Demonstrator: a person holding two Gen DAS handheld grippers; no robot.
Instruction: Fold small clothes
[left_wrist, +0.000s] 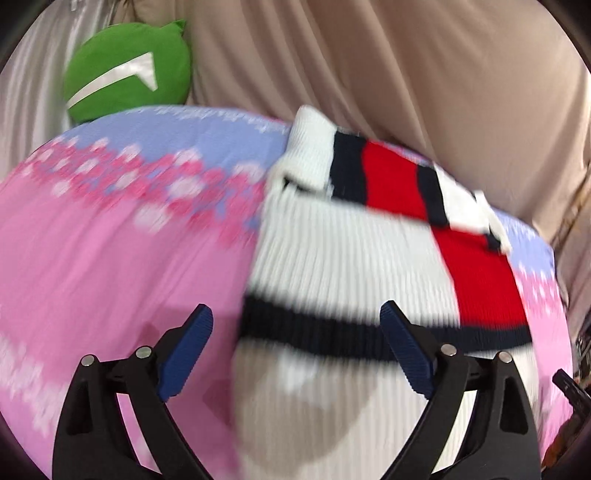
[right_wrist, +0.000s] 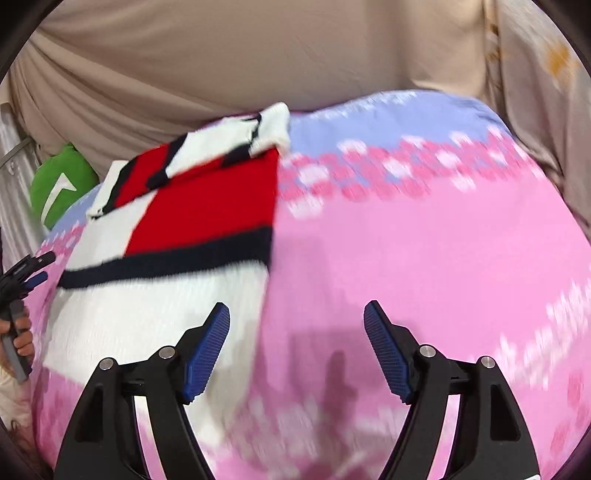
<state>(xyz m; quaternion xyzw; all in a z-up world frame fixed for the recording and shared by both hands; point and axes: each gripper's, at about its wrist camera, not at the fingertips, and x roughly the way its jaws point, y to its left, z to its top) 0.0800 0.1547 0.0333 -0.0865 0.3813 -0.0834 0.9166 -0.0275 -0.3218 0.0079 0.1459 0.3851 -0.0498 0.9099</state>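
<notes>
A small knit sweater (left_wrist: 351, 258), white with red blocks and navy stripes, lies on a pink and lilac patterned cloth (left_wrist: 110, 240). Its sleeves are folded across the top. My left gripper (left_wrist: 295, 332) is open and empty over the sweater's lower white part. The sweater also shows in the right wrist view (right_wrist: 166, 258), left of centre. My right gripper (right_wrist: 297, 332) is open and empty, its left finger over the sweater's right edge, its right finger over the pink cloth (right_wrist: 424, 258). The left gripper (right_wrist: 29, 273) shows at the far left edge of the right wrist view.
A green cushion with a white mark (left_wrist: 125, 74) lies beyond the cloth's far left corner. Beige draped fabric (left_wrist: 406, 66) stands behind the cloth. Both views are motion blurred.
</notes>
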